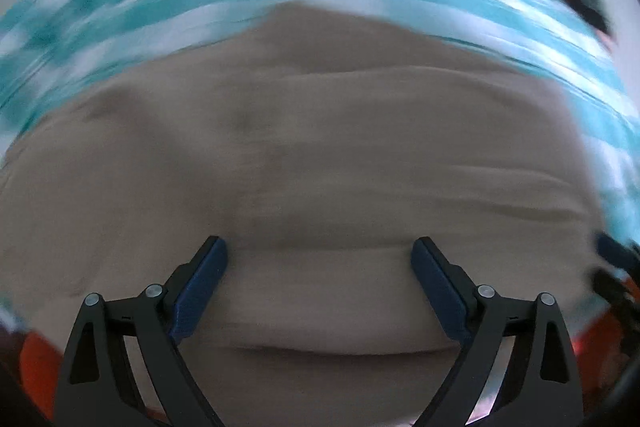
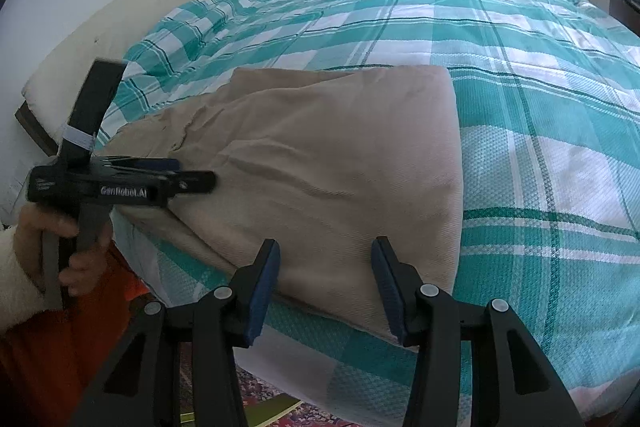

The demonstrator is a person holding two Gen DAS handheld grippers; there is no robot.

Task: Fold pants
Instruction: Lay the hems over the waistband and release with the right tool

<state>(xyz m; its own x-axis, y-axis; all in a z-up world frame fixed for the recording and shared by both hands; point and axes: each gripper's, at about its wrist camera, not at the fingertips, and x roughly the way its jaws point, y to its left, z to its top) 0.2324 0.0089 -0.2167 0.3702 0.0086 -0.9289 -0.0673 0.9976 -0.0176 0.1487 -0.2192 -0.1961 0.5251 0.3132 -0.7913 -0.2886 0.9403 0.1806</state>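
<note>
The beige pants (image 2: pixel 320 163) lie folded into a compact stack at the near edge of the bed (image 2: pixel 520 75), long axis running near to far. The left gripper (image 1: pixel 319 281) hovers over them, fingers spread, holding nothing, likely smoothing. The right gripper (image 2: pixel 325 283), fingers apart, stands at the near hem.

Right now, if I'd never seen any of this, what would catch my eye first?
Probably the beige pants, folded into a thick bundle on a bed's teal-and-white checked bedspread. Next, the black right claw with blue pads, open at the bundle's near edge. At the left, a hand holds the left claw over the pants.
</note>
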